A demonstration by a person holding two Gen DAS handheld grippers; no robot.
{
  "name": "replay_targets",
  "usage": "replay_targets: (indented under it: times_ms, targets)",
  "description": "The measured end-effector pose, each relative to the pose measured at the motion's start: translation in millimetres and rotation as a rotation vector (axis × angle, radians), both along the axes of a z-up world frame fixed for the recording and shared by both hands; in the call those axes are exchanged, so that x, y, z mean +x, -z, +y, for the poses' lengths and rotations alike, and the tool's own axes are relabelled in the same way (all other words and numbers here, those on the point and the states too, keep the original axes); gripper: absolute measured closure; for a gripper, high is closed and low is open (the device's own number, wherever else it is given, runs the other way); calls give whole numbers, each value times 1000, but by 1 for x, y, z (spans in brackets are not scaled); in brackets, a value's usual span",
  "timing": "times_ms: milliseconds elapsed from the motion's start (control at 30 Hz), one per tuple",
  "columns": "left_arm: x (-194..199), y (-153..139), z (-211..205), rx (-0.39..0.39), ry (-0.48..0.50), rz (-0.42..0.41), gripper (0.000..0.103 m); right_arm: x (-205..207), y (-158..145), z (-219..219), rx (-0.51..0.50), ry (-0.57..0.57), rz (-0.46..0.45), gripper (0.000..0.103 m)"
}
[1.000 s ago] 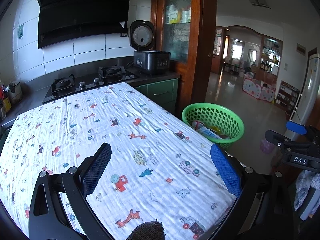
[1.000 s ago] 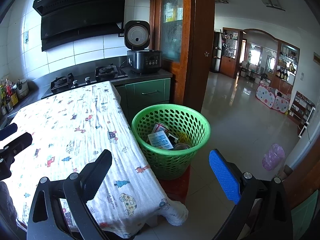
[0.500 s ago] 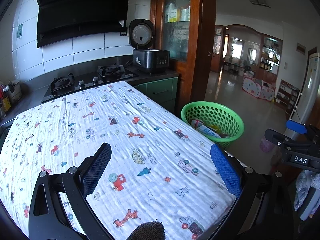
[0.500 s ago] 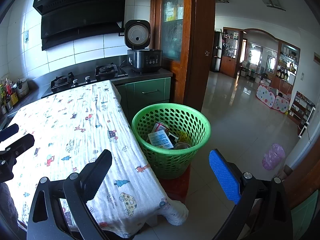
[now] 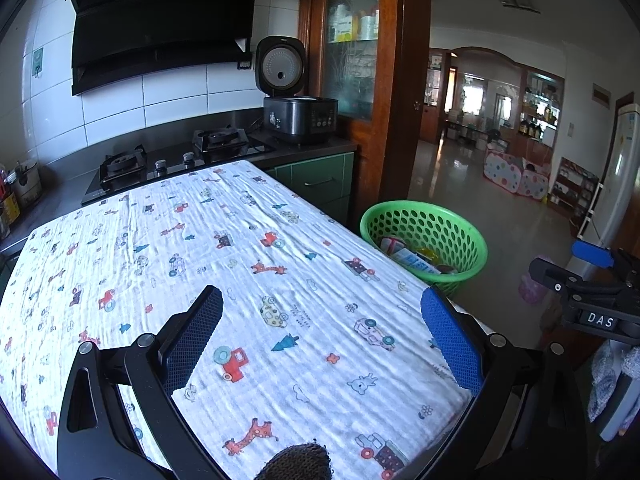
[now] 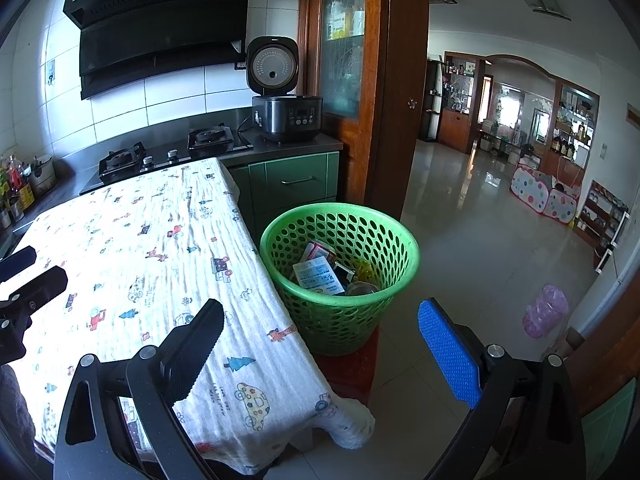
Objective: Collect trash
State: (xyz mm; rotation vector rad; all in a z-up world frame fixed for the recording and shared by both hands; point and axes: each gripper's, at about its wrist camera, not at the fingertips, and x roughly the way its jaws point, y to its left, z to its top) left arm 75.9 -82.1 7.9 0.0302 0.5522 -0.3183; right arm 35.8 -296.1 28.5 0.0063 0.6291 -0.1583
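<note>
The left gripper spreads wide and empty across the lower frame, above the cloth. The right gripper is equally wide and empty, low in its frame, past the cloth's corner. The green basket sits mid-frame beside the table, with trash inside it.

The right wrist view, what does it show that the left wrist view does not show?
Only the right wrist view shows the basket's whole outer wall down to its red stand, and the cloth's hanging corner. Only the left wrist view shows the whole near tabletop and the white fridge. Both show the green basket with trash inside, the rice cooker, the stove, and both grippers open and empty: left gripper, right gripper.
</note>
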Motion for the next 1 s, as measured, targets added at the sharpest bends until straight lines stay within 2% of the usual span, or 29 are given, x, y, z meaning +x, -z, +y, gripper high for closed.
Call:
replay_targets:
  times_ms: [600, 1000]
  targets:
    - [-4, -6, 2, -6, -19, -33, 5, -6, -3, 3, 4, -17, -19, 9]
    - [-1, -3, 10, -33, -33, -6, 5, -3, -2, 5, 7, -18, -19, 8]
